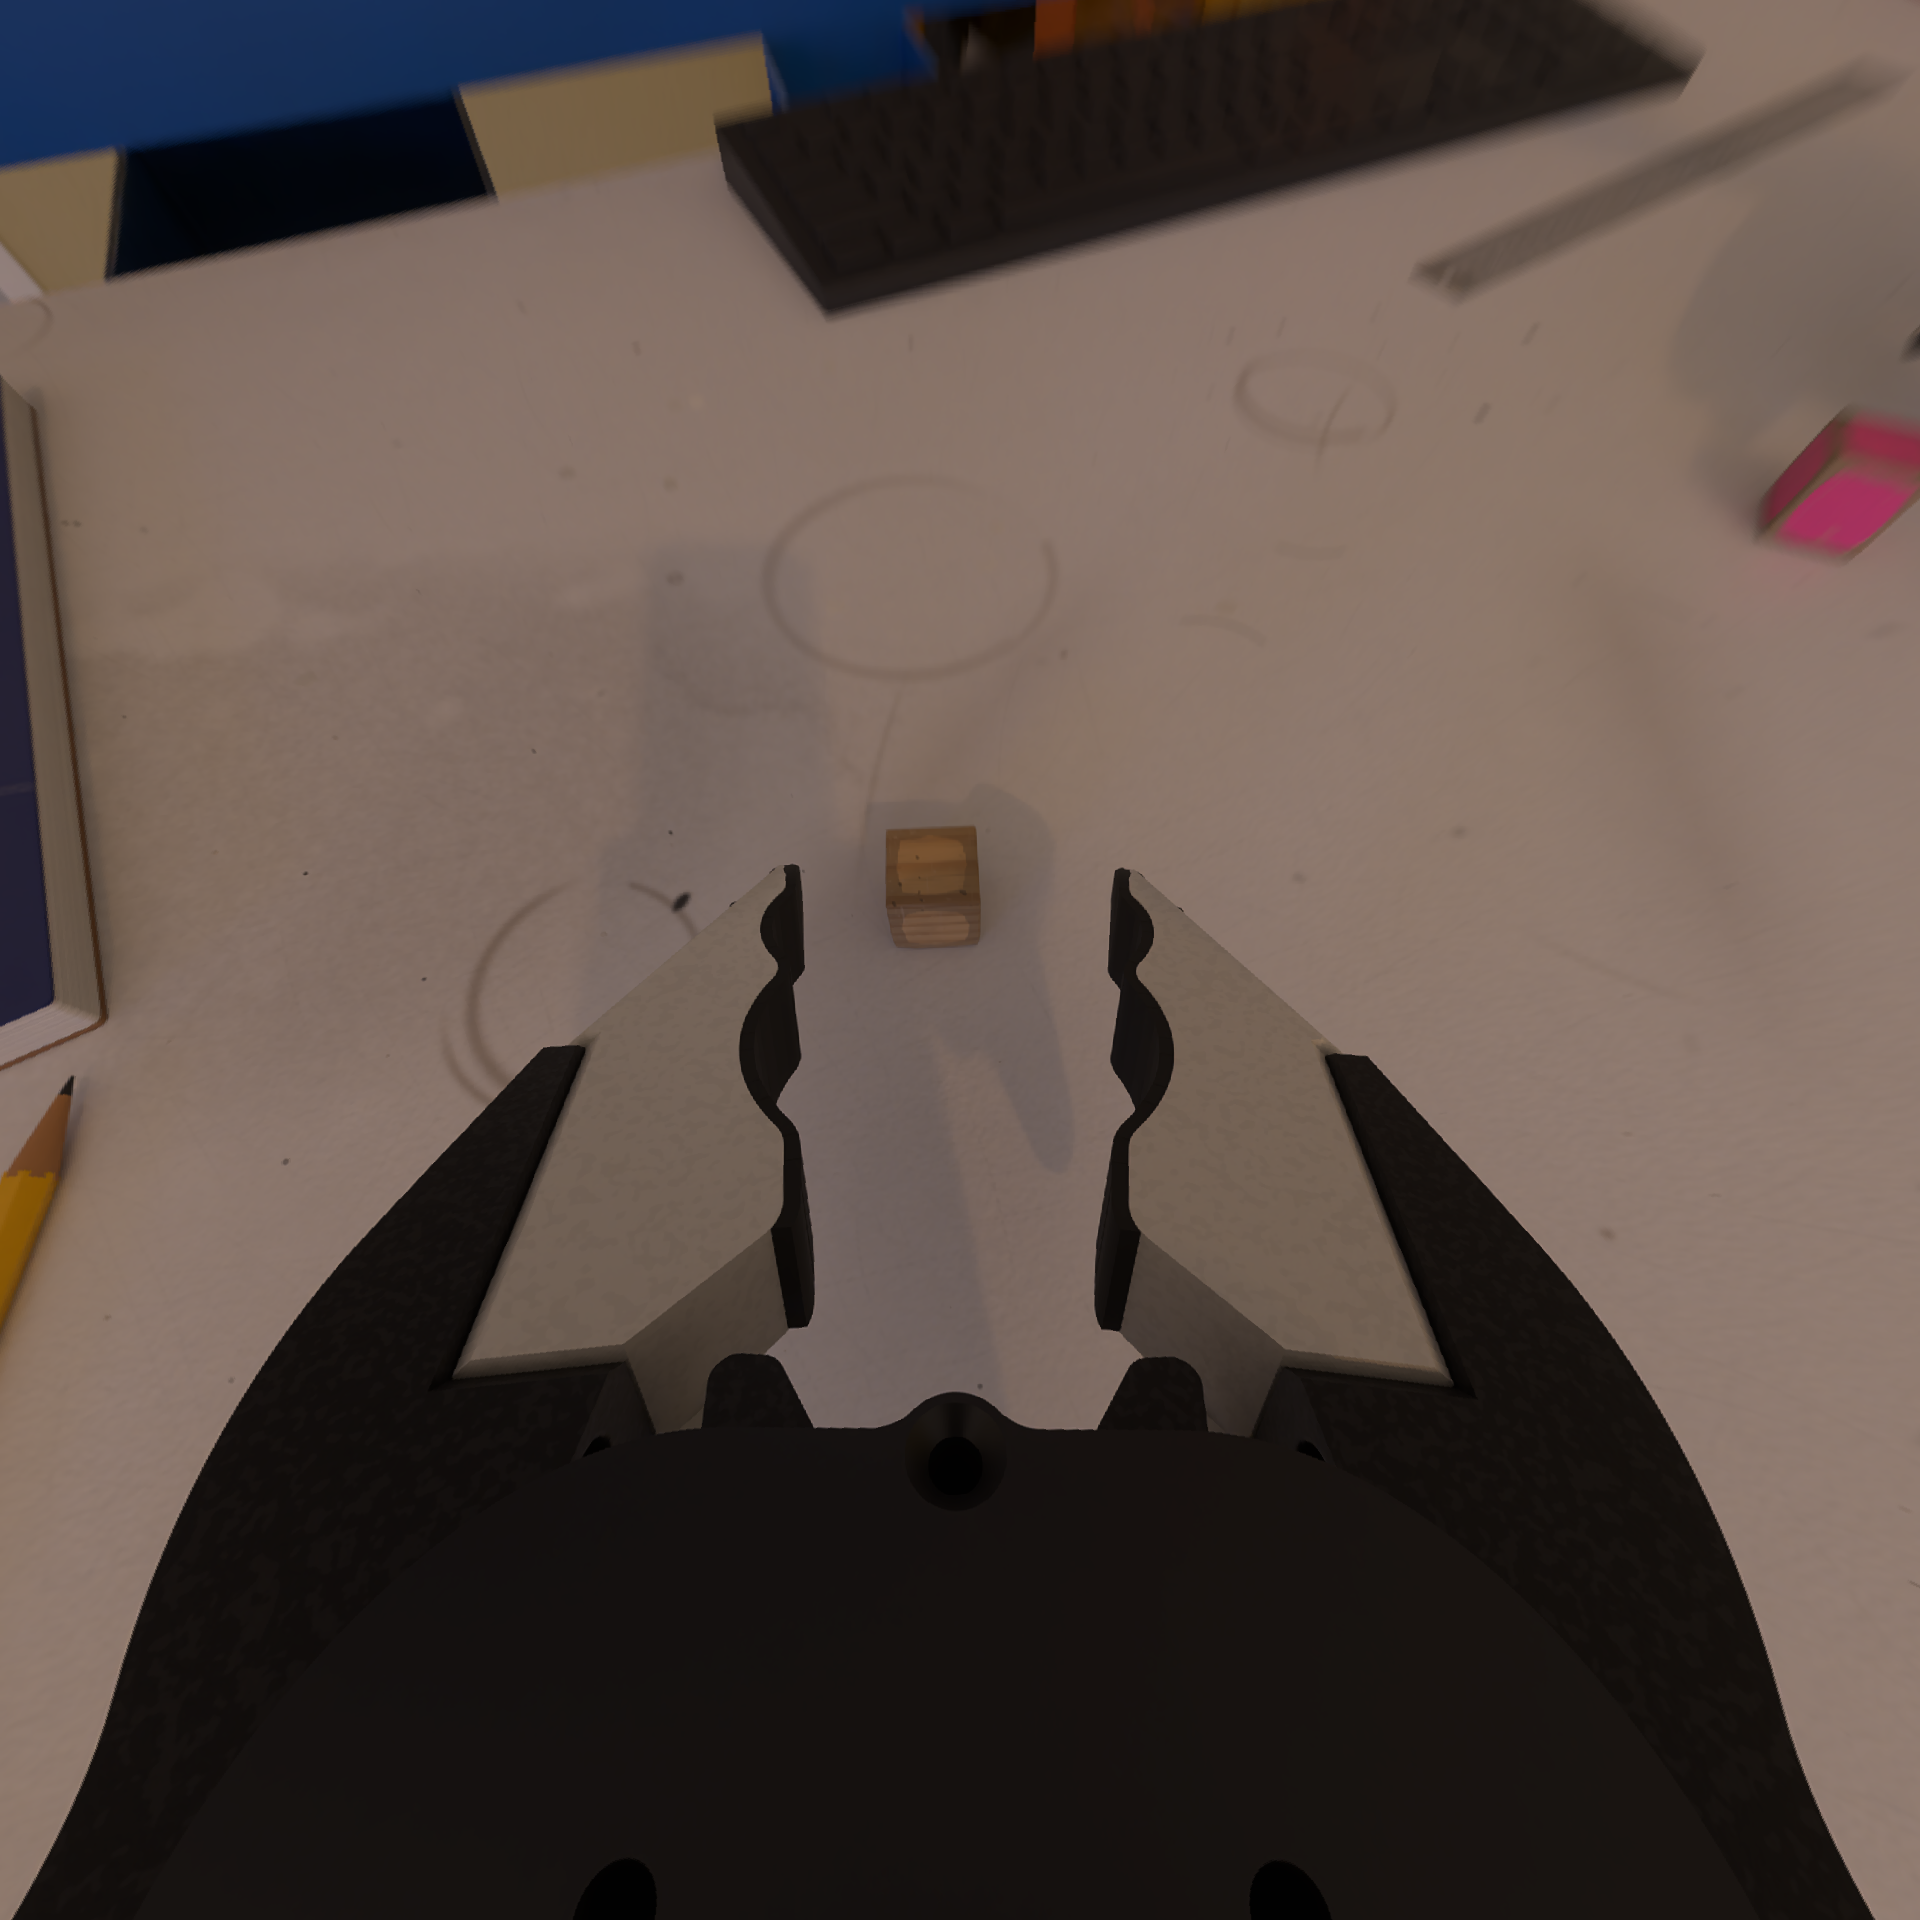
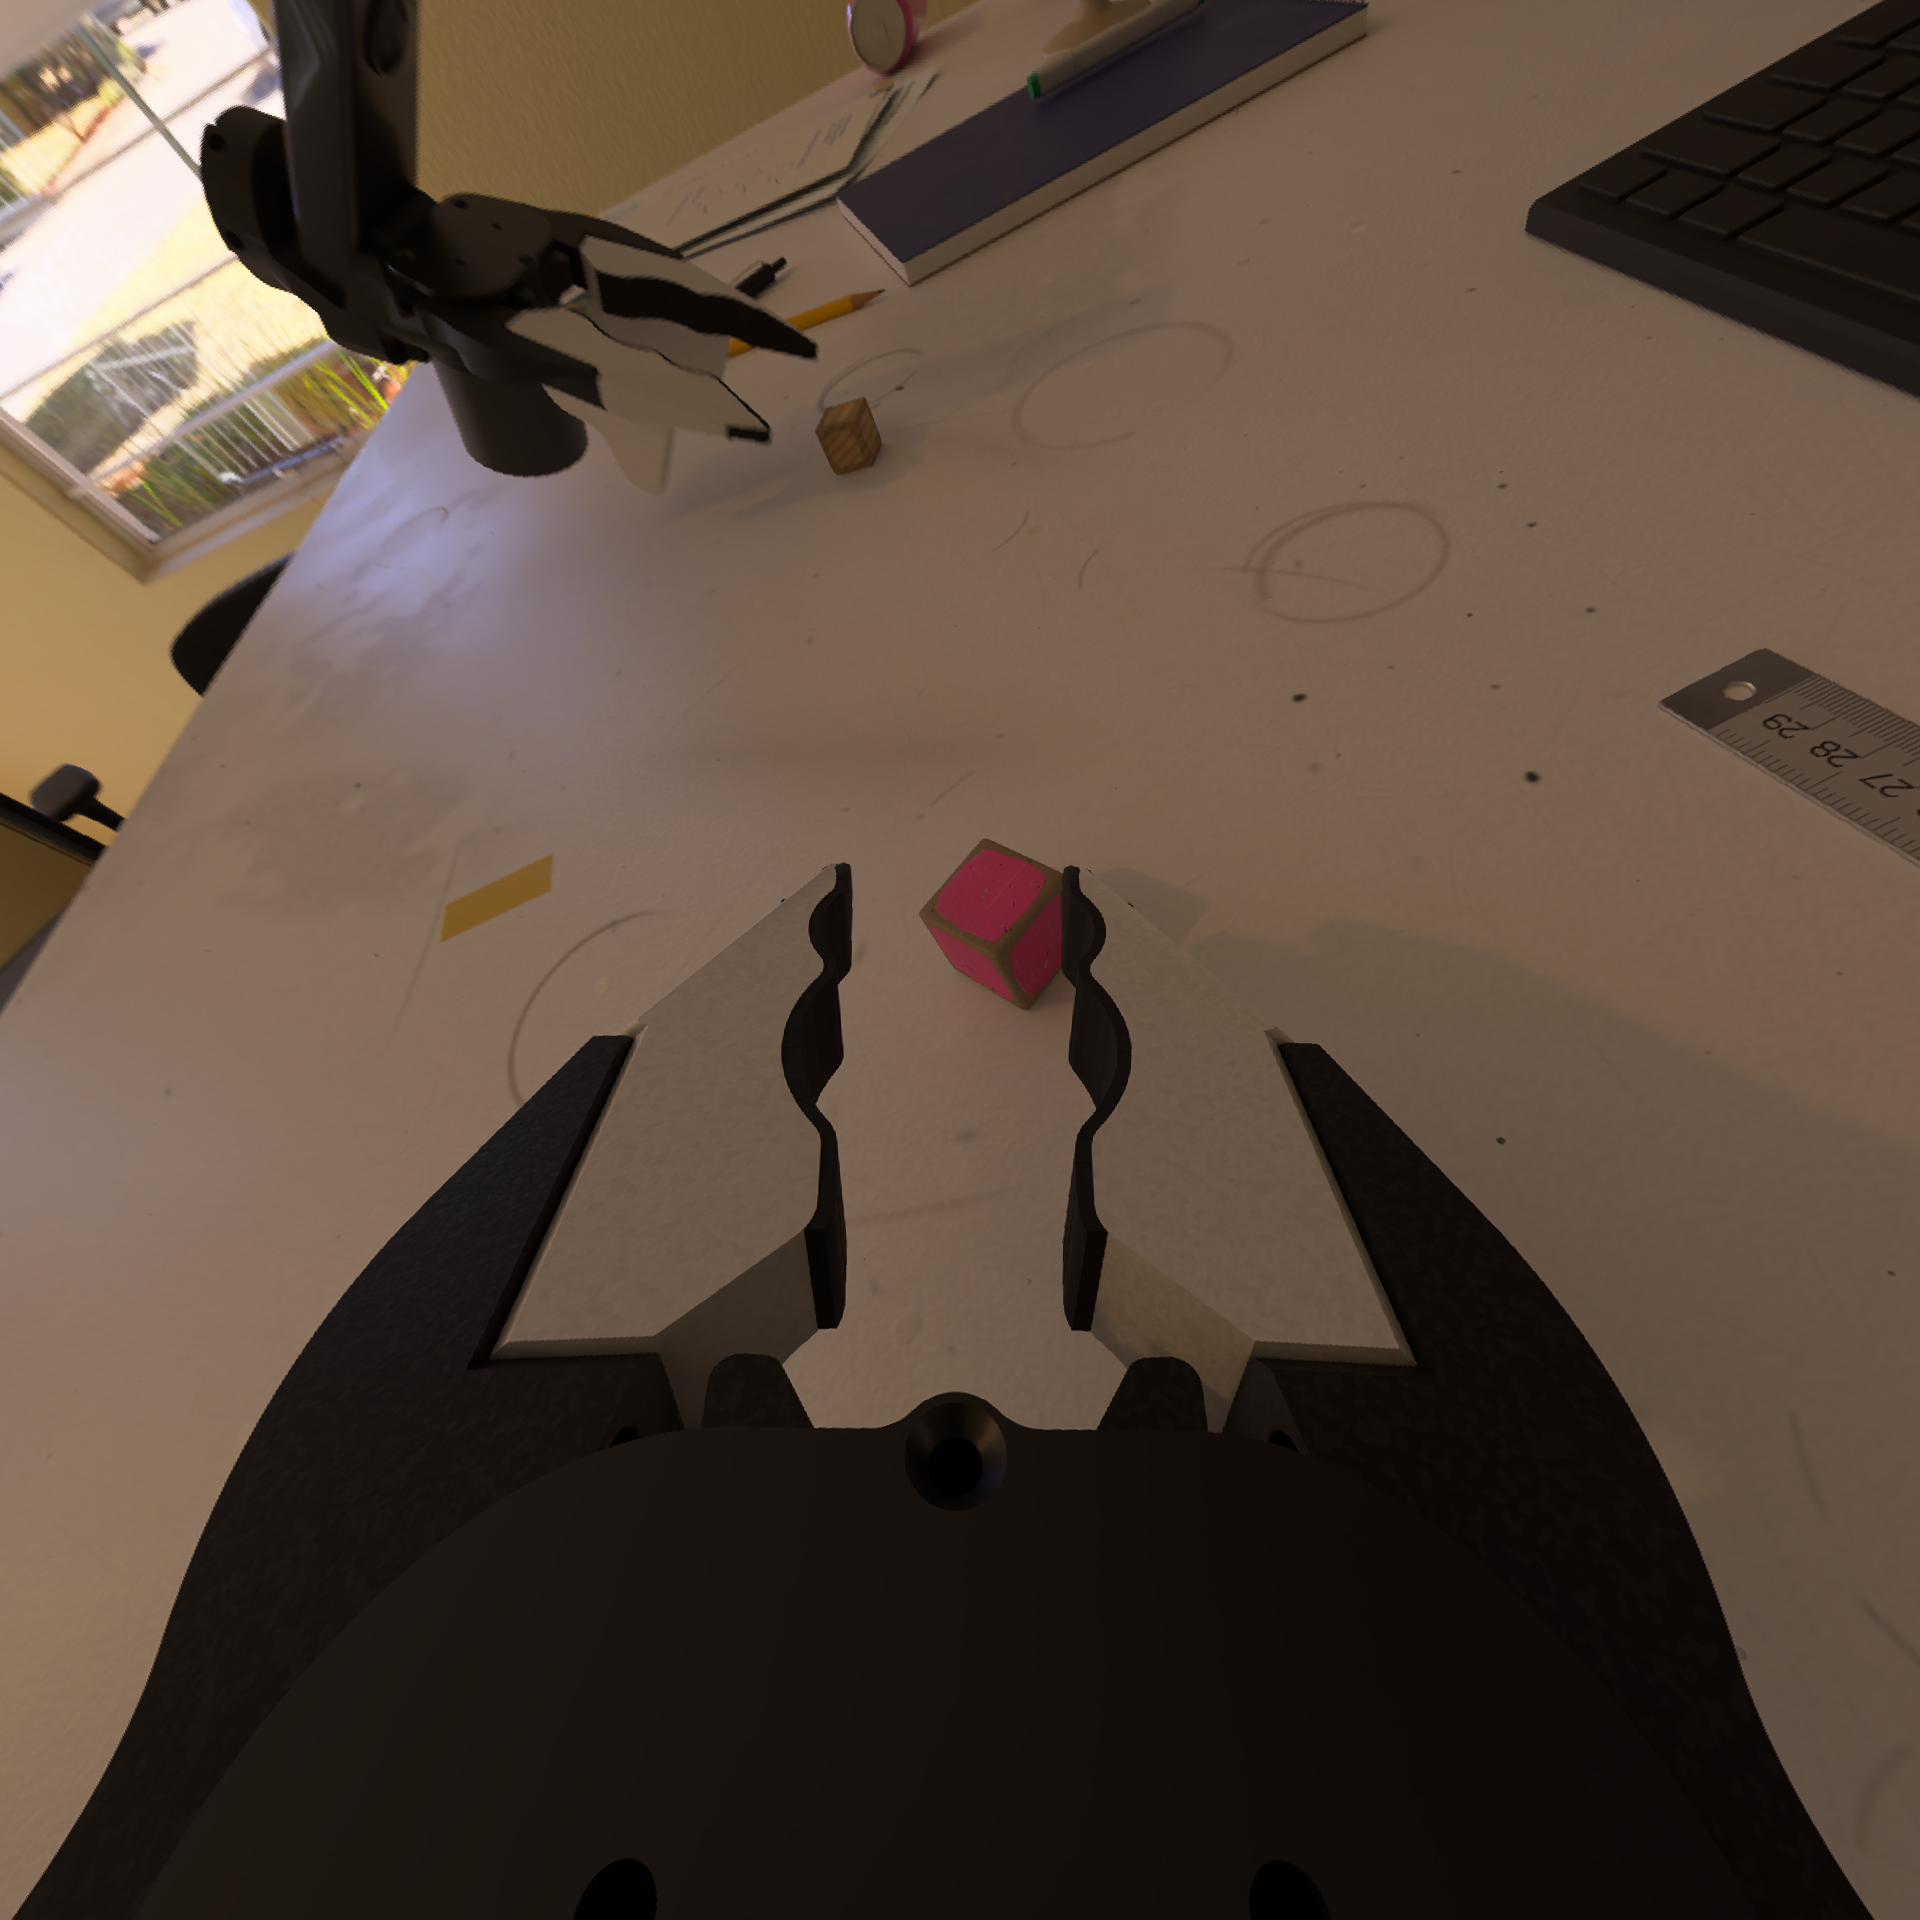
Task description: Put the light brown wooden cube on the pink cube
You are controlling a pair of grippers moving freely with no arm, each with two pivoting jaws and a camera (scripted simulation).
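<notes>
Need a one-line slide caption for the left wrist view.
Open left hand-held gripper lined up on the light brown wooden cube; pink cube far right.

White table (image 2: 1039,675) carries cubes, keyboard, ruler, pencil.

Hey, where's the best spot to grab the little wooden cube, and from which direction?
Probably the wooden cube by its two opposite side faces, coming from above and behind with the open left gripper. It sits flat on the table, nearly square to the fingers, with clear space on both sides.
</notes>
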